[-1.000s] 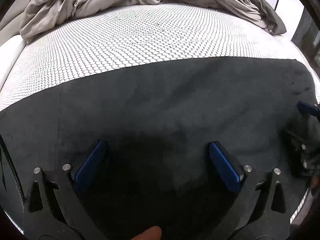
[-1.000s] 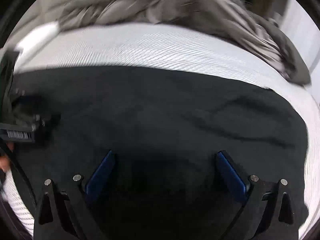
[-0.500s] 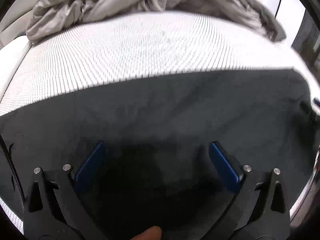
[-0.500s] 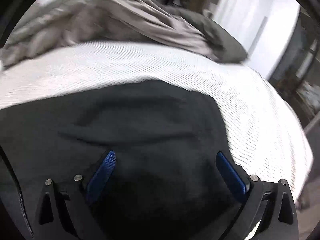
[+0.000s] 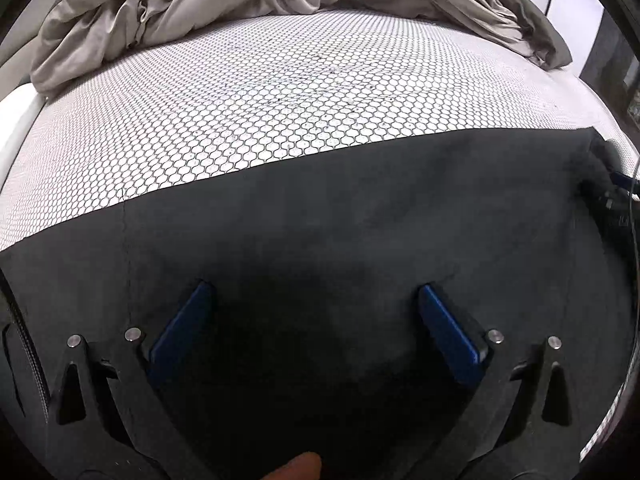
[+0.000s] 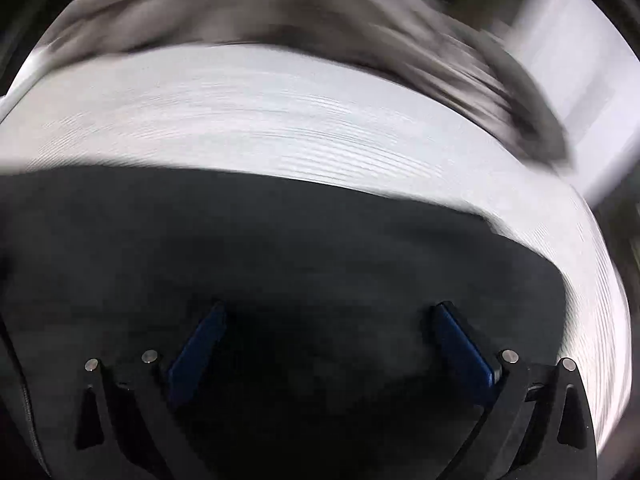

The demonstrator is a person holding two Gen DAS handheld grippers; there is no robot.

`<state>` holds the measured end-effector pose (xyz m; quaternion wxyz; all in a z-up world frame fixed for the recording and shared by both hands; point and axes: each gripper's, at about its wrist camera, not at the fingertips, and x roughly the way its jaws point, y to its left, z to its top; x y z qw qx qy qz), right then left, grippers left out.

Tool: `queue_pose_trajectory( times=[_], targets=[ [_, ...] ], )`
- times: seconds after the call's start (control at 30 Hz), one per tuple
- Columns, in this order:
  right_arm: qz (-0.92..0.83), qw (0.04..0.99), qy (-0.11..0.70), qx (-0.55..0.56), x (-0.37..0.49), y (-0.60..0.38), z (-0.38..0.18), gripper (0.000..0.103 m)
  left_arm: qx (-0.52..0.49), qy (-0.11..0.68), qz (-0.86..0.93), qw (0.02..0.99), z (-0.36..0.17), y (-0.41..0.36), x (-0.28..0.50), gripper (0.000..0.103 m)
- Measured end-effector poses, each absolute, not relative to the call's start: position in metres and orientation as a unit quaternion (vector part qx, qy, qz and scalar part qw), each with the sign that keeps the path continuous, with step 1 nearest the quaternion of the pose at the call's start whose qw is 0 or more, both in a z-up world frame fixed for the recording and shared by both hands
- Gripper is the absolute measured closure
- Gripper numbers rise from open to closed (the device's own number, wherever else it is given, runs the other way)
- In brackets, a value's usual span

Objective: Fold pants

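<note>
Left gripper [image 5: 312, 308]: fingers [image 5: 180, 332] spread wide, nothing between them, held low over the pants [image 5: 360, 220]. Dark cloth fills the whole space between and ahead of the fingers and runs out past both sides. A second ago this view was much the same; half a second ago it was smeared by motion, and it is now sharp, so the left hand has settled.

Right gripper [image 6: 328, 320]: fingers [image 6: 460, 340] likewise parted and empty above the pants [image 6: 280, 240]. This view is heavily blurred. Half a second ago it faced the garment's outer end and the bed edge; it now faces more squarely across the cloth, so the right hand is judged to be mid-swing.

Beyond the fingers the pants end in a straight, flat far edge on the mattress [image 5: 280, 100], which has a honeycomb-patterned cover. A rumpled grey duvet [image 5: 200, 4] lies well beyond.

Assessment: cloth lies flat, neither hand grips; a fold appears laid down, the next grasp pending.
</note>
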<state>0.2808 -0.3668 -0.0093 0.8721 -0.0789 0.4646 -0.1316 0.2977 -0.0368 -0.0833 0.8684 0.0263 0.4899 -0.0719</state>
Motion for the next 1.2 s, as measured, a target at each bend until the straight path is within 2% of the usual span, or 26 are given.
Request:
queue_pose_trajectory(
  times=[0.07,0.27,0.37,0.47,0.6,0.67,0.73,0.87,0.93,1.07,1.2],
  targets=[
    [-0.14,0.879,0.454,-0.051,0.277,-0.383,-0.006,0.001,0.03,0.489,-0.069,0.869,-0.084,-0.038,0.296,0.0],
    [-0.144,0.881,0.444,-0.085,0.267,-0.362,0.007,0.0,0.018,0.485,-0.05,0.873,-0.071,-0.033,0.293,0.001],
    [-0.095,0.895,0.433,-0.057,0.24,-0.331,0.019,0.0,0.008,0.458,-0.075,0.886,-0.055,-0.037,0.284,0.001],
    [-0.03,0.897,0.44,-0.039,0.249,-0.295,0.016,0.0,0.019,0.451,-0.059,0.89,-0.055,-0.042,0.288,0.001],
    [0.04,0.882,0.466,-0.061,0.278,-0.23,0.0,0.0,0.014,0.493,-0.035,0.869,-0.08,-0.041,0.307,0.0],
    [0.037,0.877,0.467,-0.111,0.286,-0.209,-0.012,0.002,0.004,0.489,-0.043,0.871,-0.08,-0.037,0.308,0.0],
    [-0.002,0.872,0.469,-0.137,0.292,-0.223,-0.023,0.002,0.004,0.488,-0.046,0.872,-0.08,-0.036,0.307,0.0],
    [-0.164,0.868,0.466,-0.051,0.293,-0.33,-0.018,0.002,0.011,0.486,-0.054,0.872,-0.08,-0.039,0.305,0.0],
    [-0.158,0.869,0.469,-0.015,0.285,-0.355,-0.016,0.003,0.013,0.487,-0.053,0.872,-0.081,-0.041,0.306,0.0],
    [-0.147,0.878,0.454,-0.043,0.268,-0.338,0.007,0.002,-0.003,0.49,-0.055,0.87,-0.066,-0.041,0.298,0.001],
    [-0.064,0.896,0.439,-0.032,0.22,-0.298,0.032,0.002,-0.005,0.449,-0.125,0.885,-0.036,-0.06,0.264,0.001]
  ],
)
